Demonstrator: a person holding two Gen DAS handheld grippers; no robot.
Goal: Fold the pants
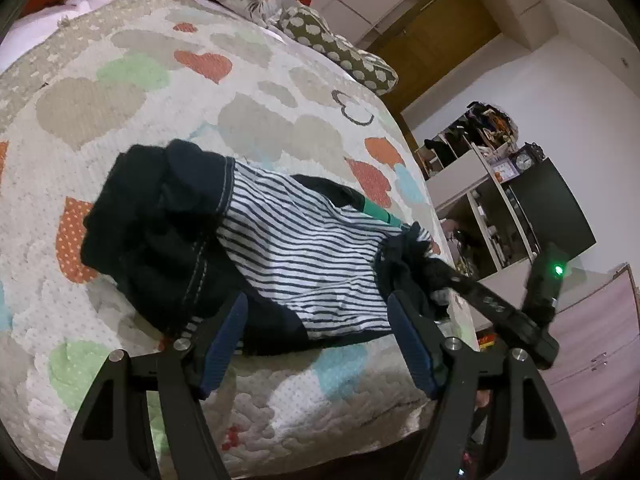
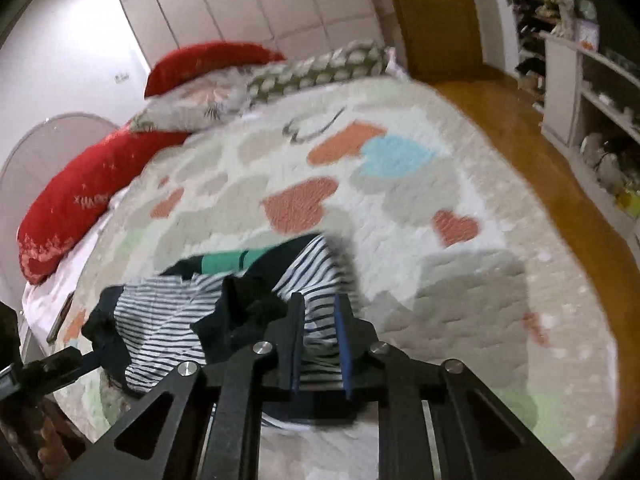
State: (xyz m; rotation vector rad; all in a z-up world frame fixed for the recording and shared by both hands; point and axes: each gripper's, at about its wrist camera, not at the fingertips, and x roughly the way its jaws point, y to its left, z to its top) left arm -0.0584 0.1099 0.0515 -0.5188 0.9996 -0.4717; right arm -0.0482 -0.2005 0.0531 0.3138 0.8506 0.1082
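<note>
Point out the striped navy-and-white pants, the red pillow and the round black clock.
Striped navy-and-white pants [image 1: 304,248]: left wrist view, striped middle panel.
Red pillow [image 2: 80,196]: right wrist view, centre of its front.
Round black clock [image 1: 523,161]: left wrist view, its dial.

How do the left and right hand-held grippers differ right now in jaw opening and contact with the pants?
The left hand-held gripper stands wide open, its fingers straddling the near edge of the striped pants without pinching them. The right hand-held gripper is much narrower, with striped cloth between its fingers. The right wrist view is motion-blurred; the left is sharp. Both have blue pads and work over the heart-patterned bedspread.
</note>
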